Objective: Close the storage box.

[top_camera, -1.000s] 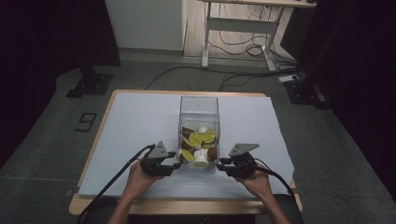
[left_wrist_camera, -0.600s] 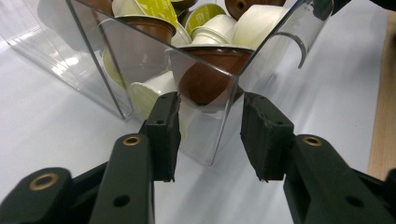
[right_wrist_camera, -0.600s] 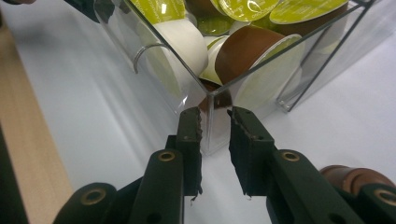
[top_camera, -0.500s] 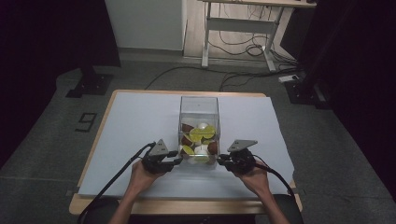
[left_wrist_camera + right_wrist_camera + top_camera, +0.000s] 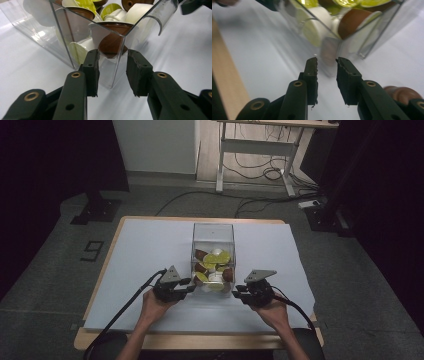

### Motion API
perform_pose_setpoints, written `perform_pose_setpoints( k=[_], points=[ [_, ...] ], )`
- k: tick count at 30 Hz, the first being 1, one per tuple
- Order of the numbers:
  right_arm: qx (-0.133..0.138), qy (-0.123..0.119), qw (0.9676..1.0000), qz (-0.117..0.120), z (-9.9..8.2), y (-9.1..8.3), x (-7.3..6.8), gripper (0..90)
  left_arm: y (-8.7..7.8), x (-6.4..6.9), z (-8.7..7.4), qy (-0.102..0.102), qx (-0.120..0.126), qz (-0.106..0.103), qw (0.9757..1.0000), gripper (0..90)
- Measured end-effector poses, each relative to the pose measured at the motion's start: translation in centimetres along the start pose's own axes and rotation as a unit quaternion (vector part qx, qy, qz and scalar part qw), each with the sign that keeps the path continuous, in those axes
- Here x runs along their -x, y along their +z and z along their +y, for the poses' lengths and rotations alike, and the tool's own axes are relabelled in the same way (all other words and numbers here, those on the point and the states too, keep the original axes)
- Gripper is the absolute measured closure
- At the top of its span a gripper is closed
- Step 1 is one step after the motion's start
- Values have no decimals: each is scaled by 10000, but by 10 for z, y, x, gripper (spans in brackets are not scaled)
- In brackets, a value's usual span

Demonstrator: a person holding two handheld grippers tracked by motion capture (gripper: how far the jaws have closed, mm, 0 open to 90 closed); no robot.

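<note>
- In the high view, we saw a clear plastic box [image 5: 213, 251] at the centre of the frame, standing on a white sheet [image 5: 140, 255] that covered a wooden table [image 5: 95, 285].
- The box held coffee capsules [image 5: 212, 267] in brown, white and lime green, heaped toward its near end.
- Low and left of centre, the left gripper [image 5: 189, 285] sat in the person's left hand [image 5: 155, 301], its tip just beside the near left corner of the box.
- Low and right of centre, the right gripper [image 5: 235, 292] sat in the right hand [image 5: 270, 307], its tip just beside the near right corner.
- In the left gripper view, we saw the left gripper [image 5: 112, 68] with its jaws moderately apart and nothing between them, a vertical corner edge of the clear plastic box [image 5: 62, 40] lined up with the gap.
- A brown capsule [image 5: 111, 41] lay behind the wall at centre, white capsules [image 5: 80, 50] to its left.
- In the right gripper view, blurred, the right gripper [image 5: 326, 72] showed a narrow empty gap between its jaws, pointing at the box's [image 5: 372, 37] low corner at upper centre.
- A loose brown capsule [image 5: 403, 93] lay on the sheet at the lower right edge, beside the right jaw.
</note>
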State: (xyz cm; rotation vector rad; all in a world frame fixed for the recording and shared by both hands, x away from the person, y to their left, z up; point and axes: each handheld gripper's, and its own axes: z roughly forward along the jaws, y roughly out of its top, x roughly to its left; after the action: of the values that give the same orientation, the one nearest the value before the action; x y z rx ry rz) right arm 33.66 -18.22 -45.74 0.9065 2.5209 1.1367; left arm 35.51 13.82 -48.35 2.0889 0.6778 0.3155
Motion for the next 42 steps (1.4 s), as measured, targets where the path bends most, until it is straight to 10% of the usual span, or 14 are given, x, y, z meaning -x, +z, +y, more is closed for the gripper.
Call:
perform_pose_setpoints(
  k=[42],
  points=[
    [157, -223, 9996, -34, 37, 32, -3, 836, 14, -7, 3, -201, 6, 354, 9992, 575]
  ],
)
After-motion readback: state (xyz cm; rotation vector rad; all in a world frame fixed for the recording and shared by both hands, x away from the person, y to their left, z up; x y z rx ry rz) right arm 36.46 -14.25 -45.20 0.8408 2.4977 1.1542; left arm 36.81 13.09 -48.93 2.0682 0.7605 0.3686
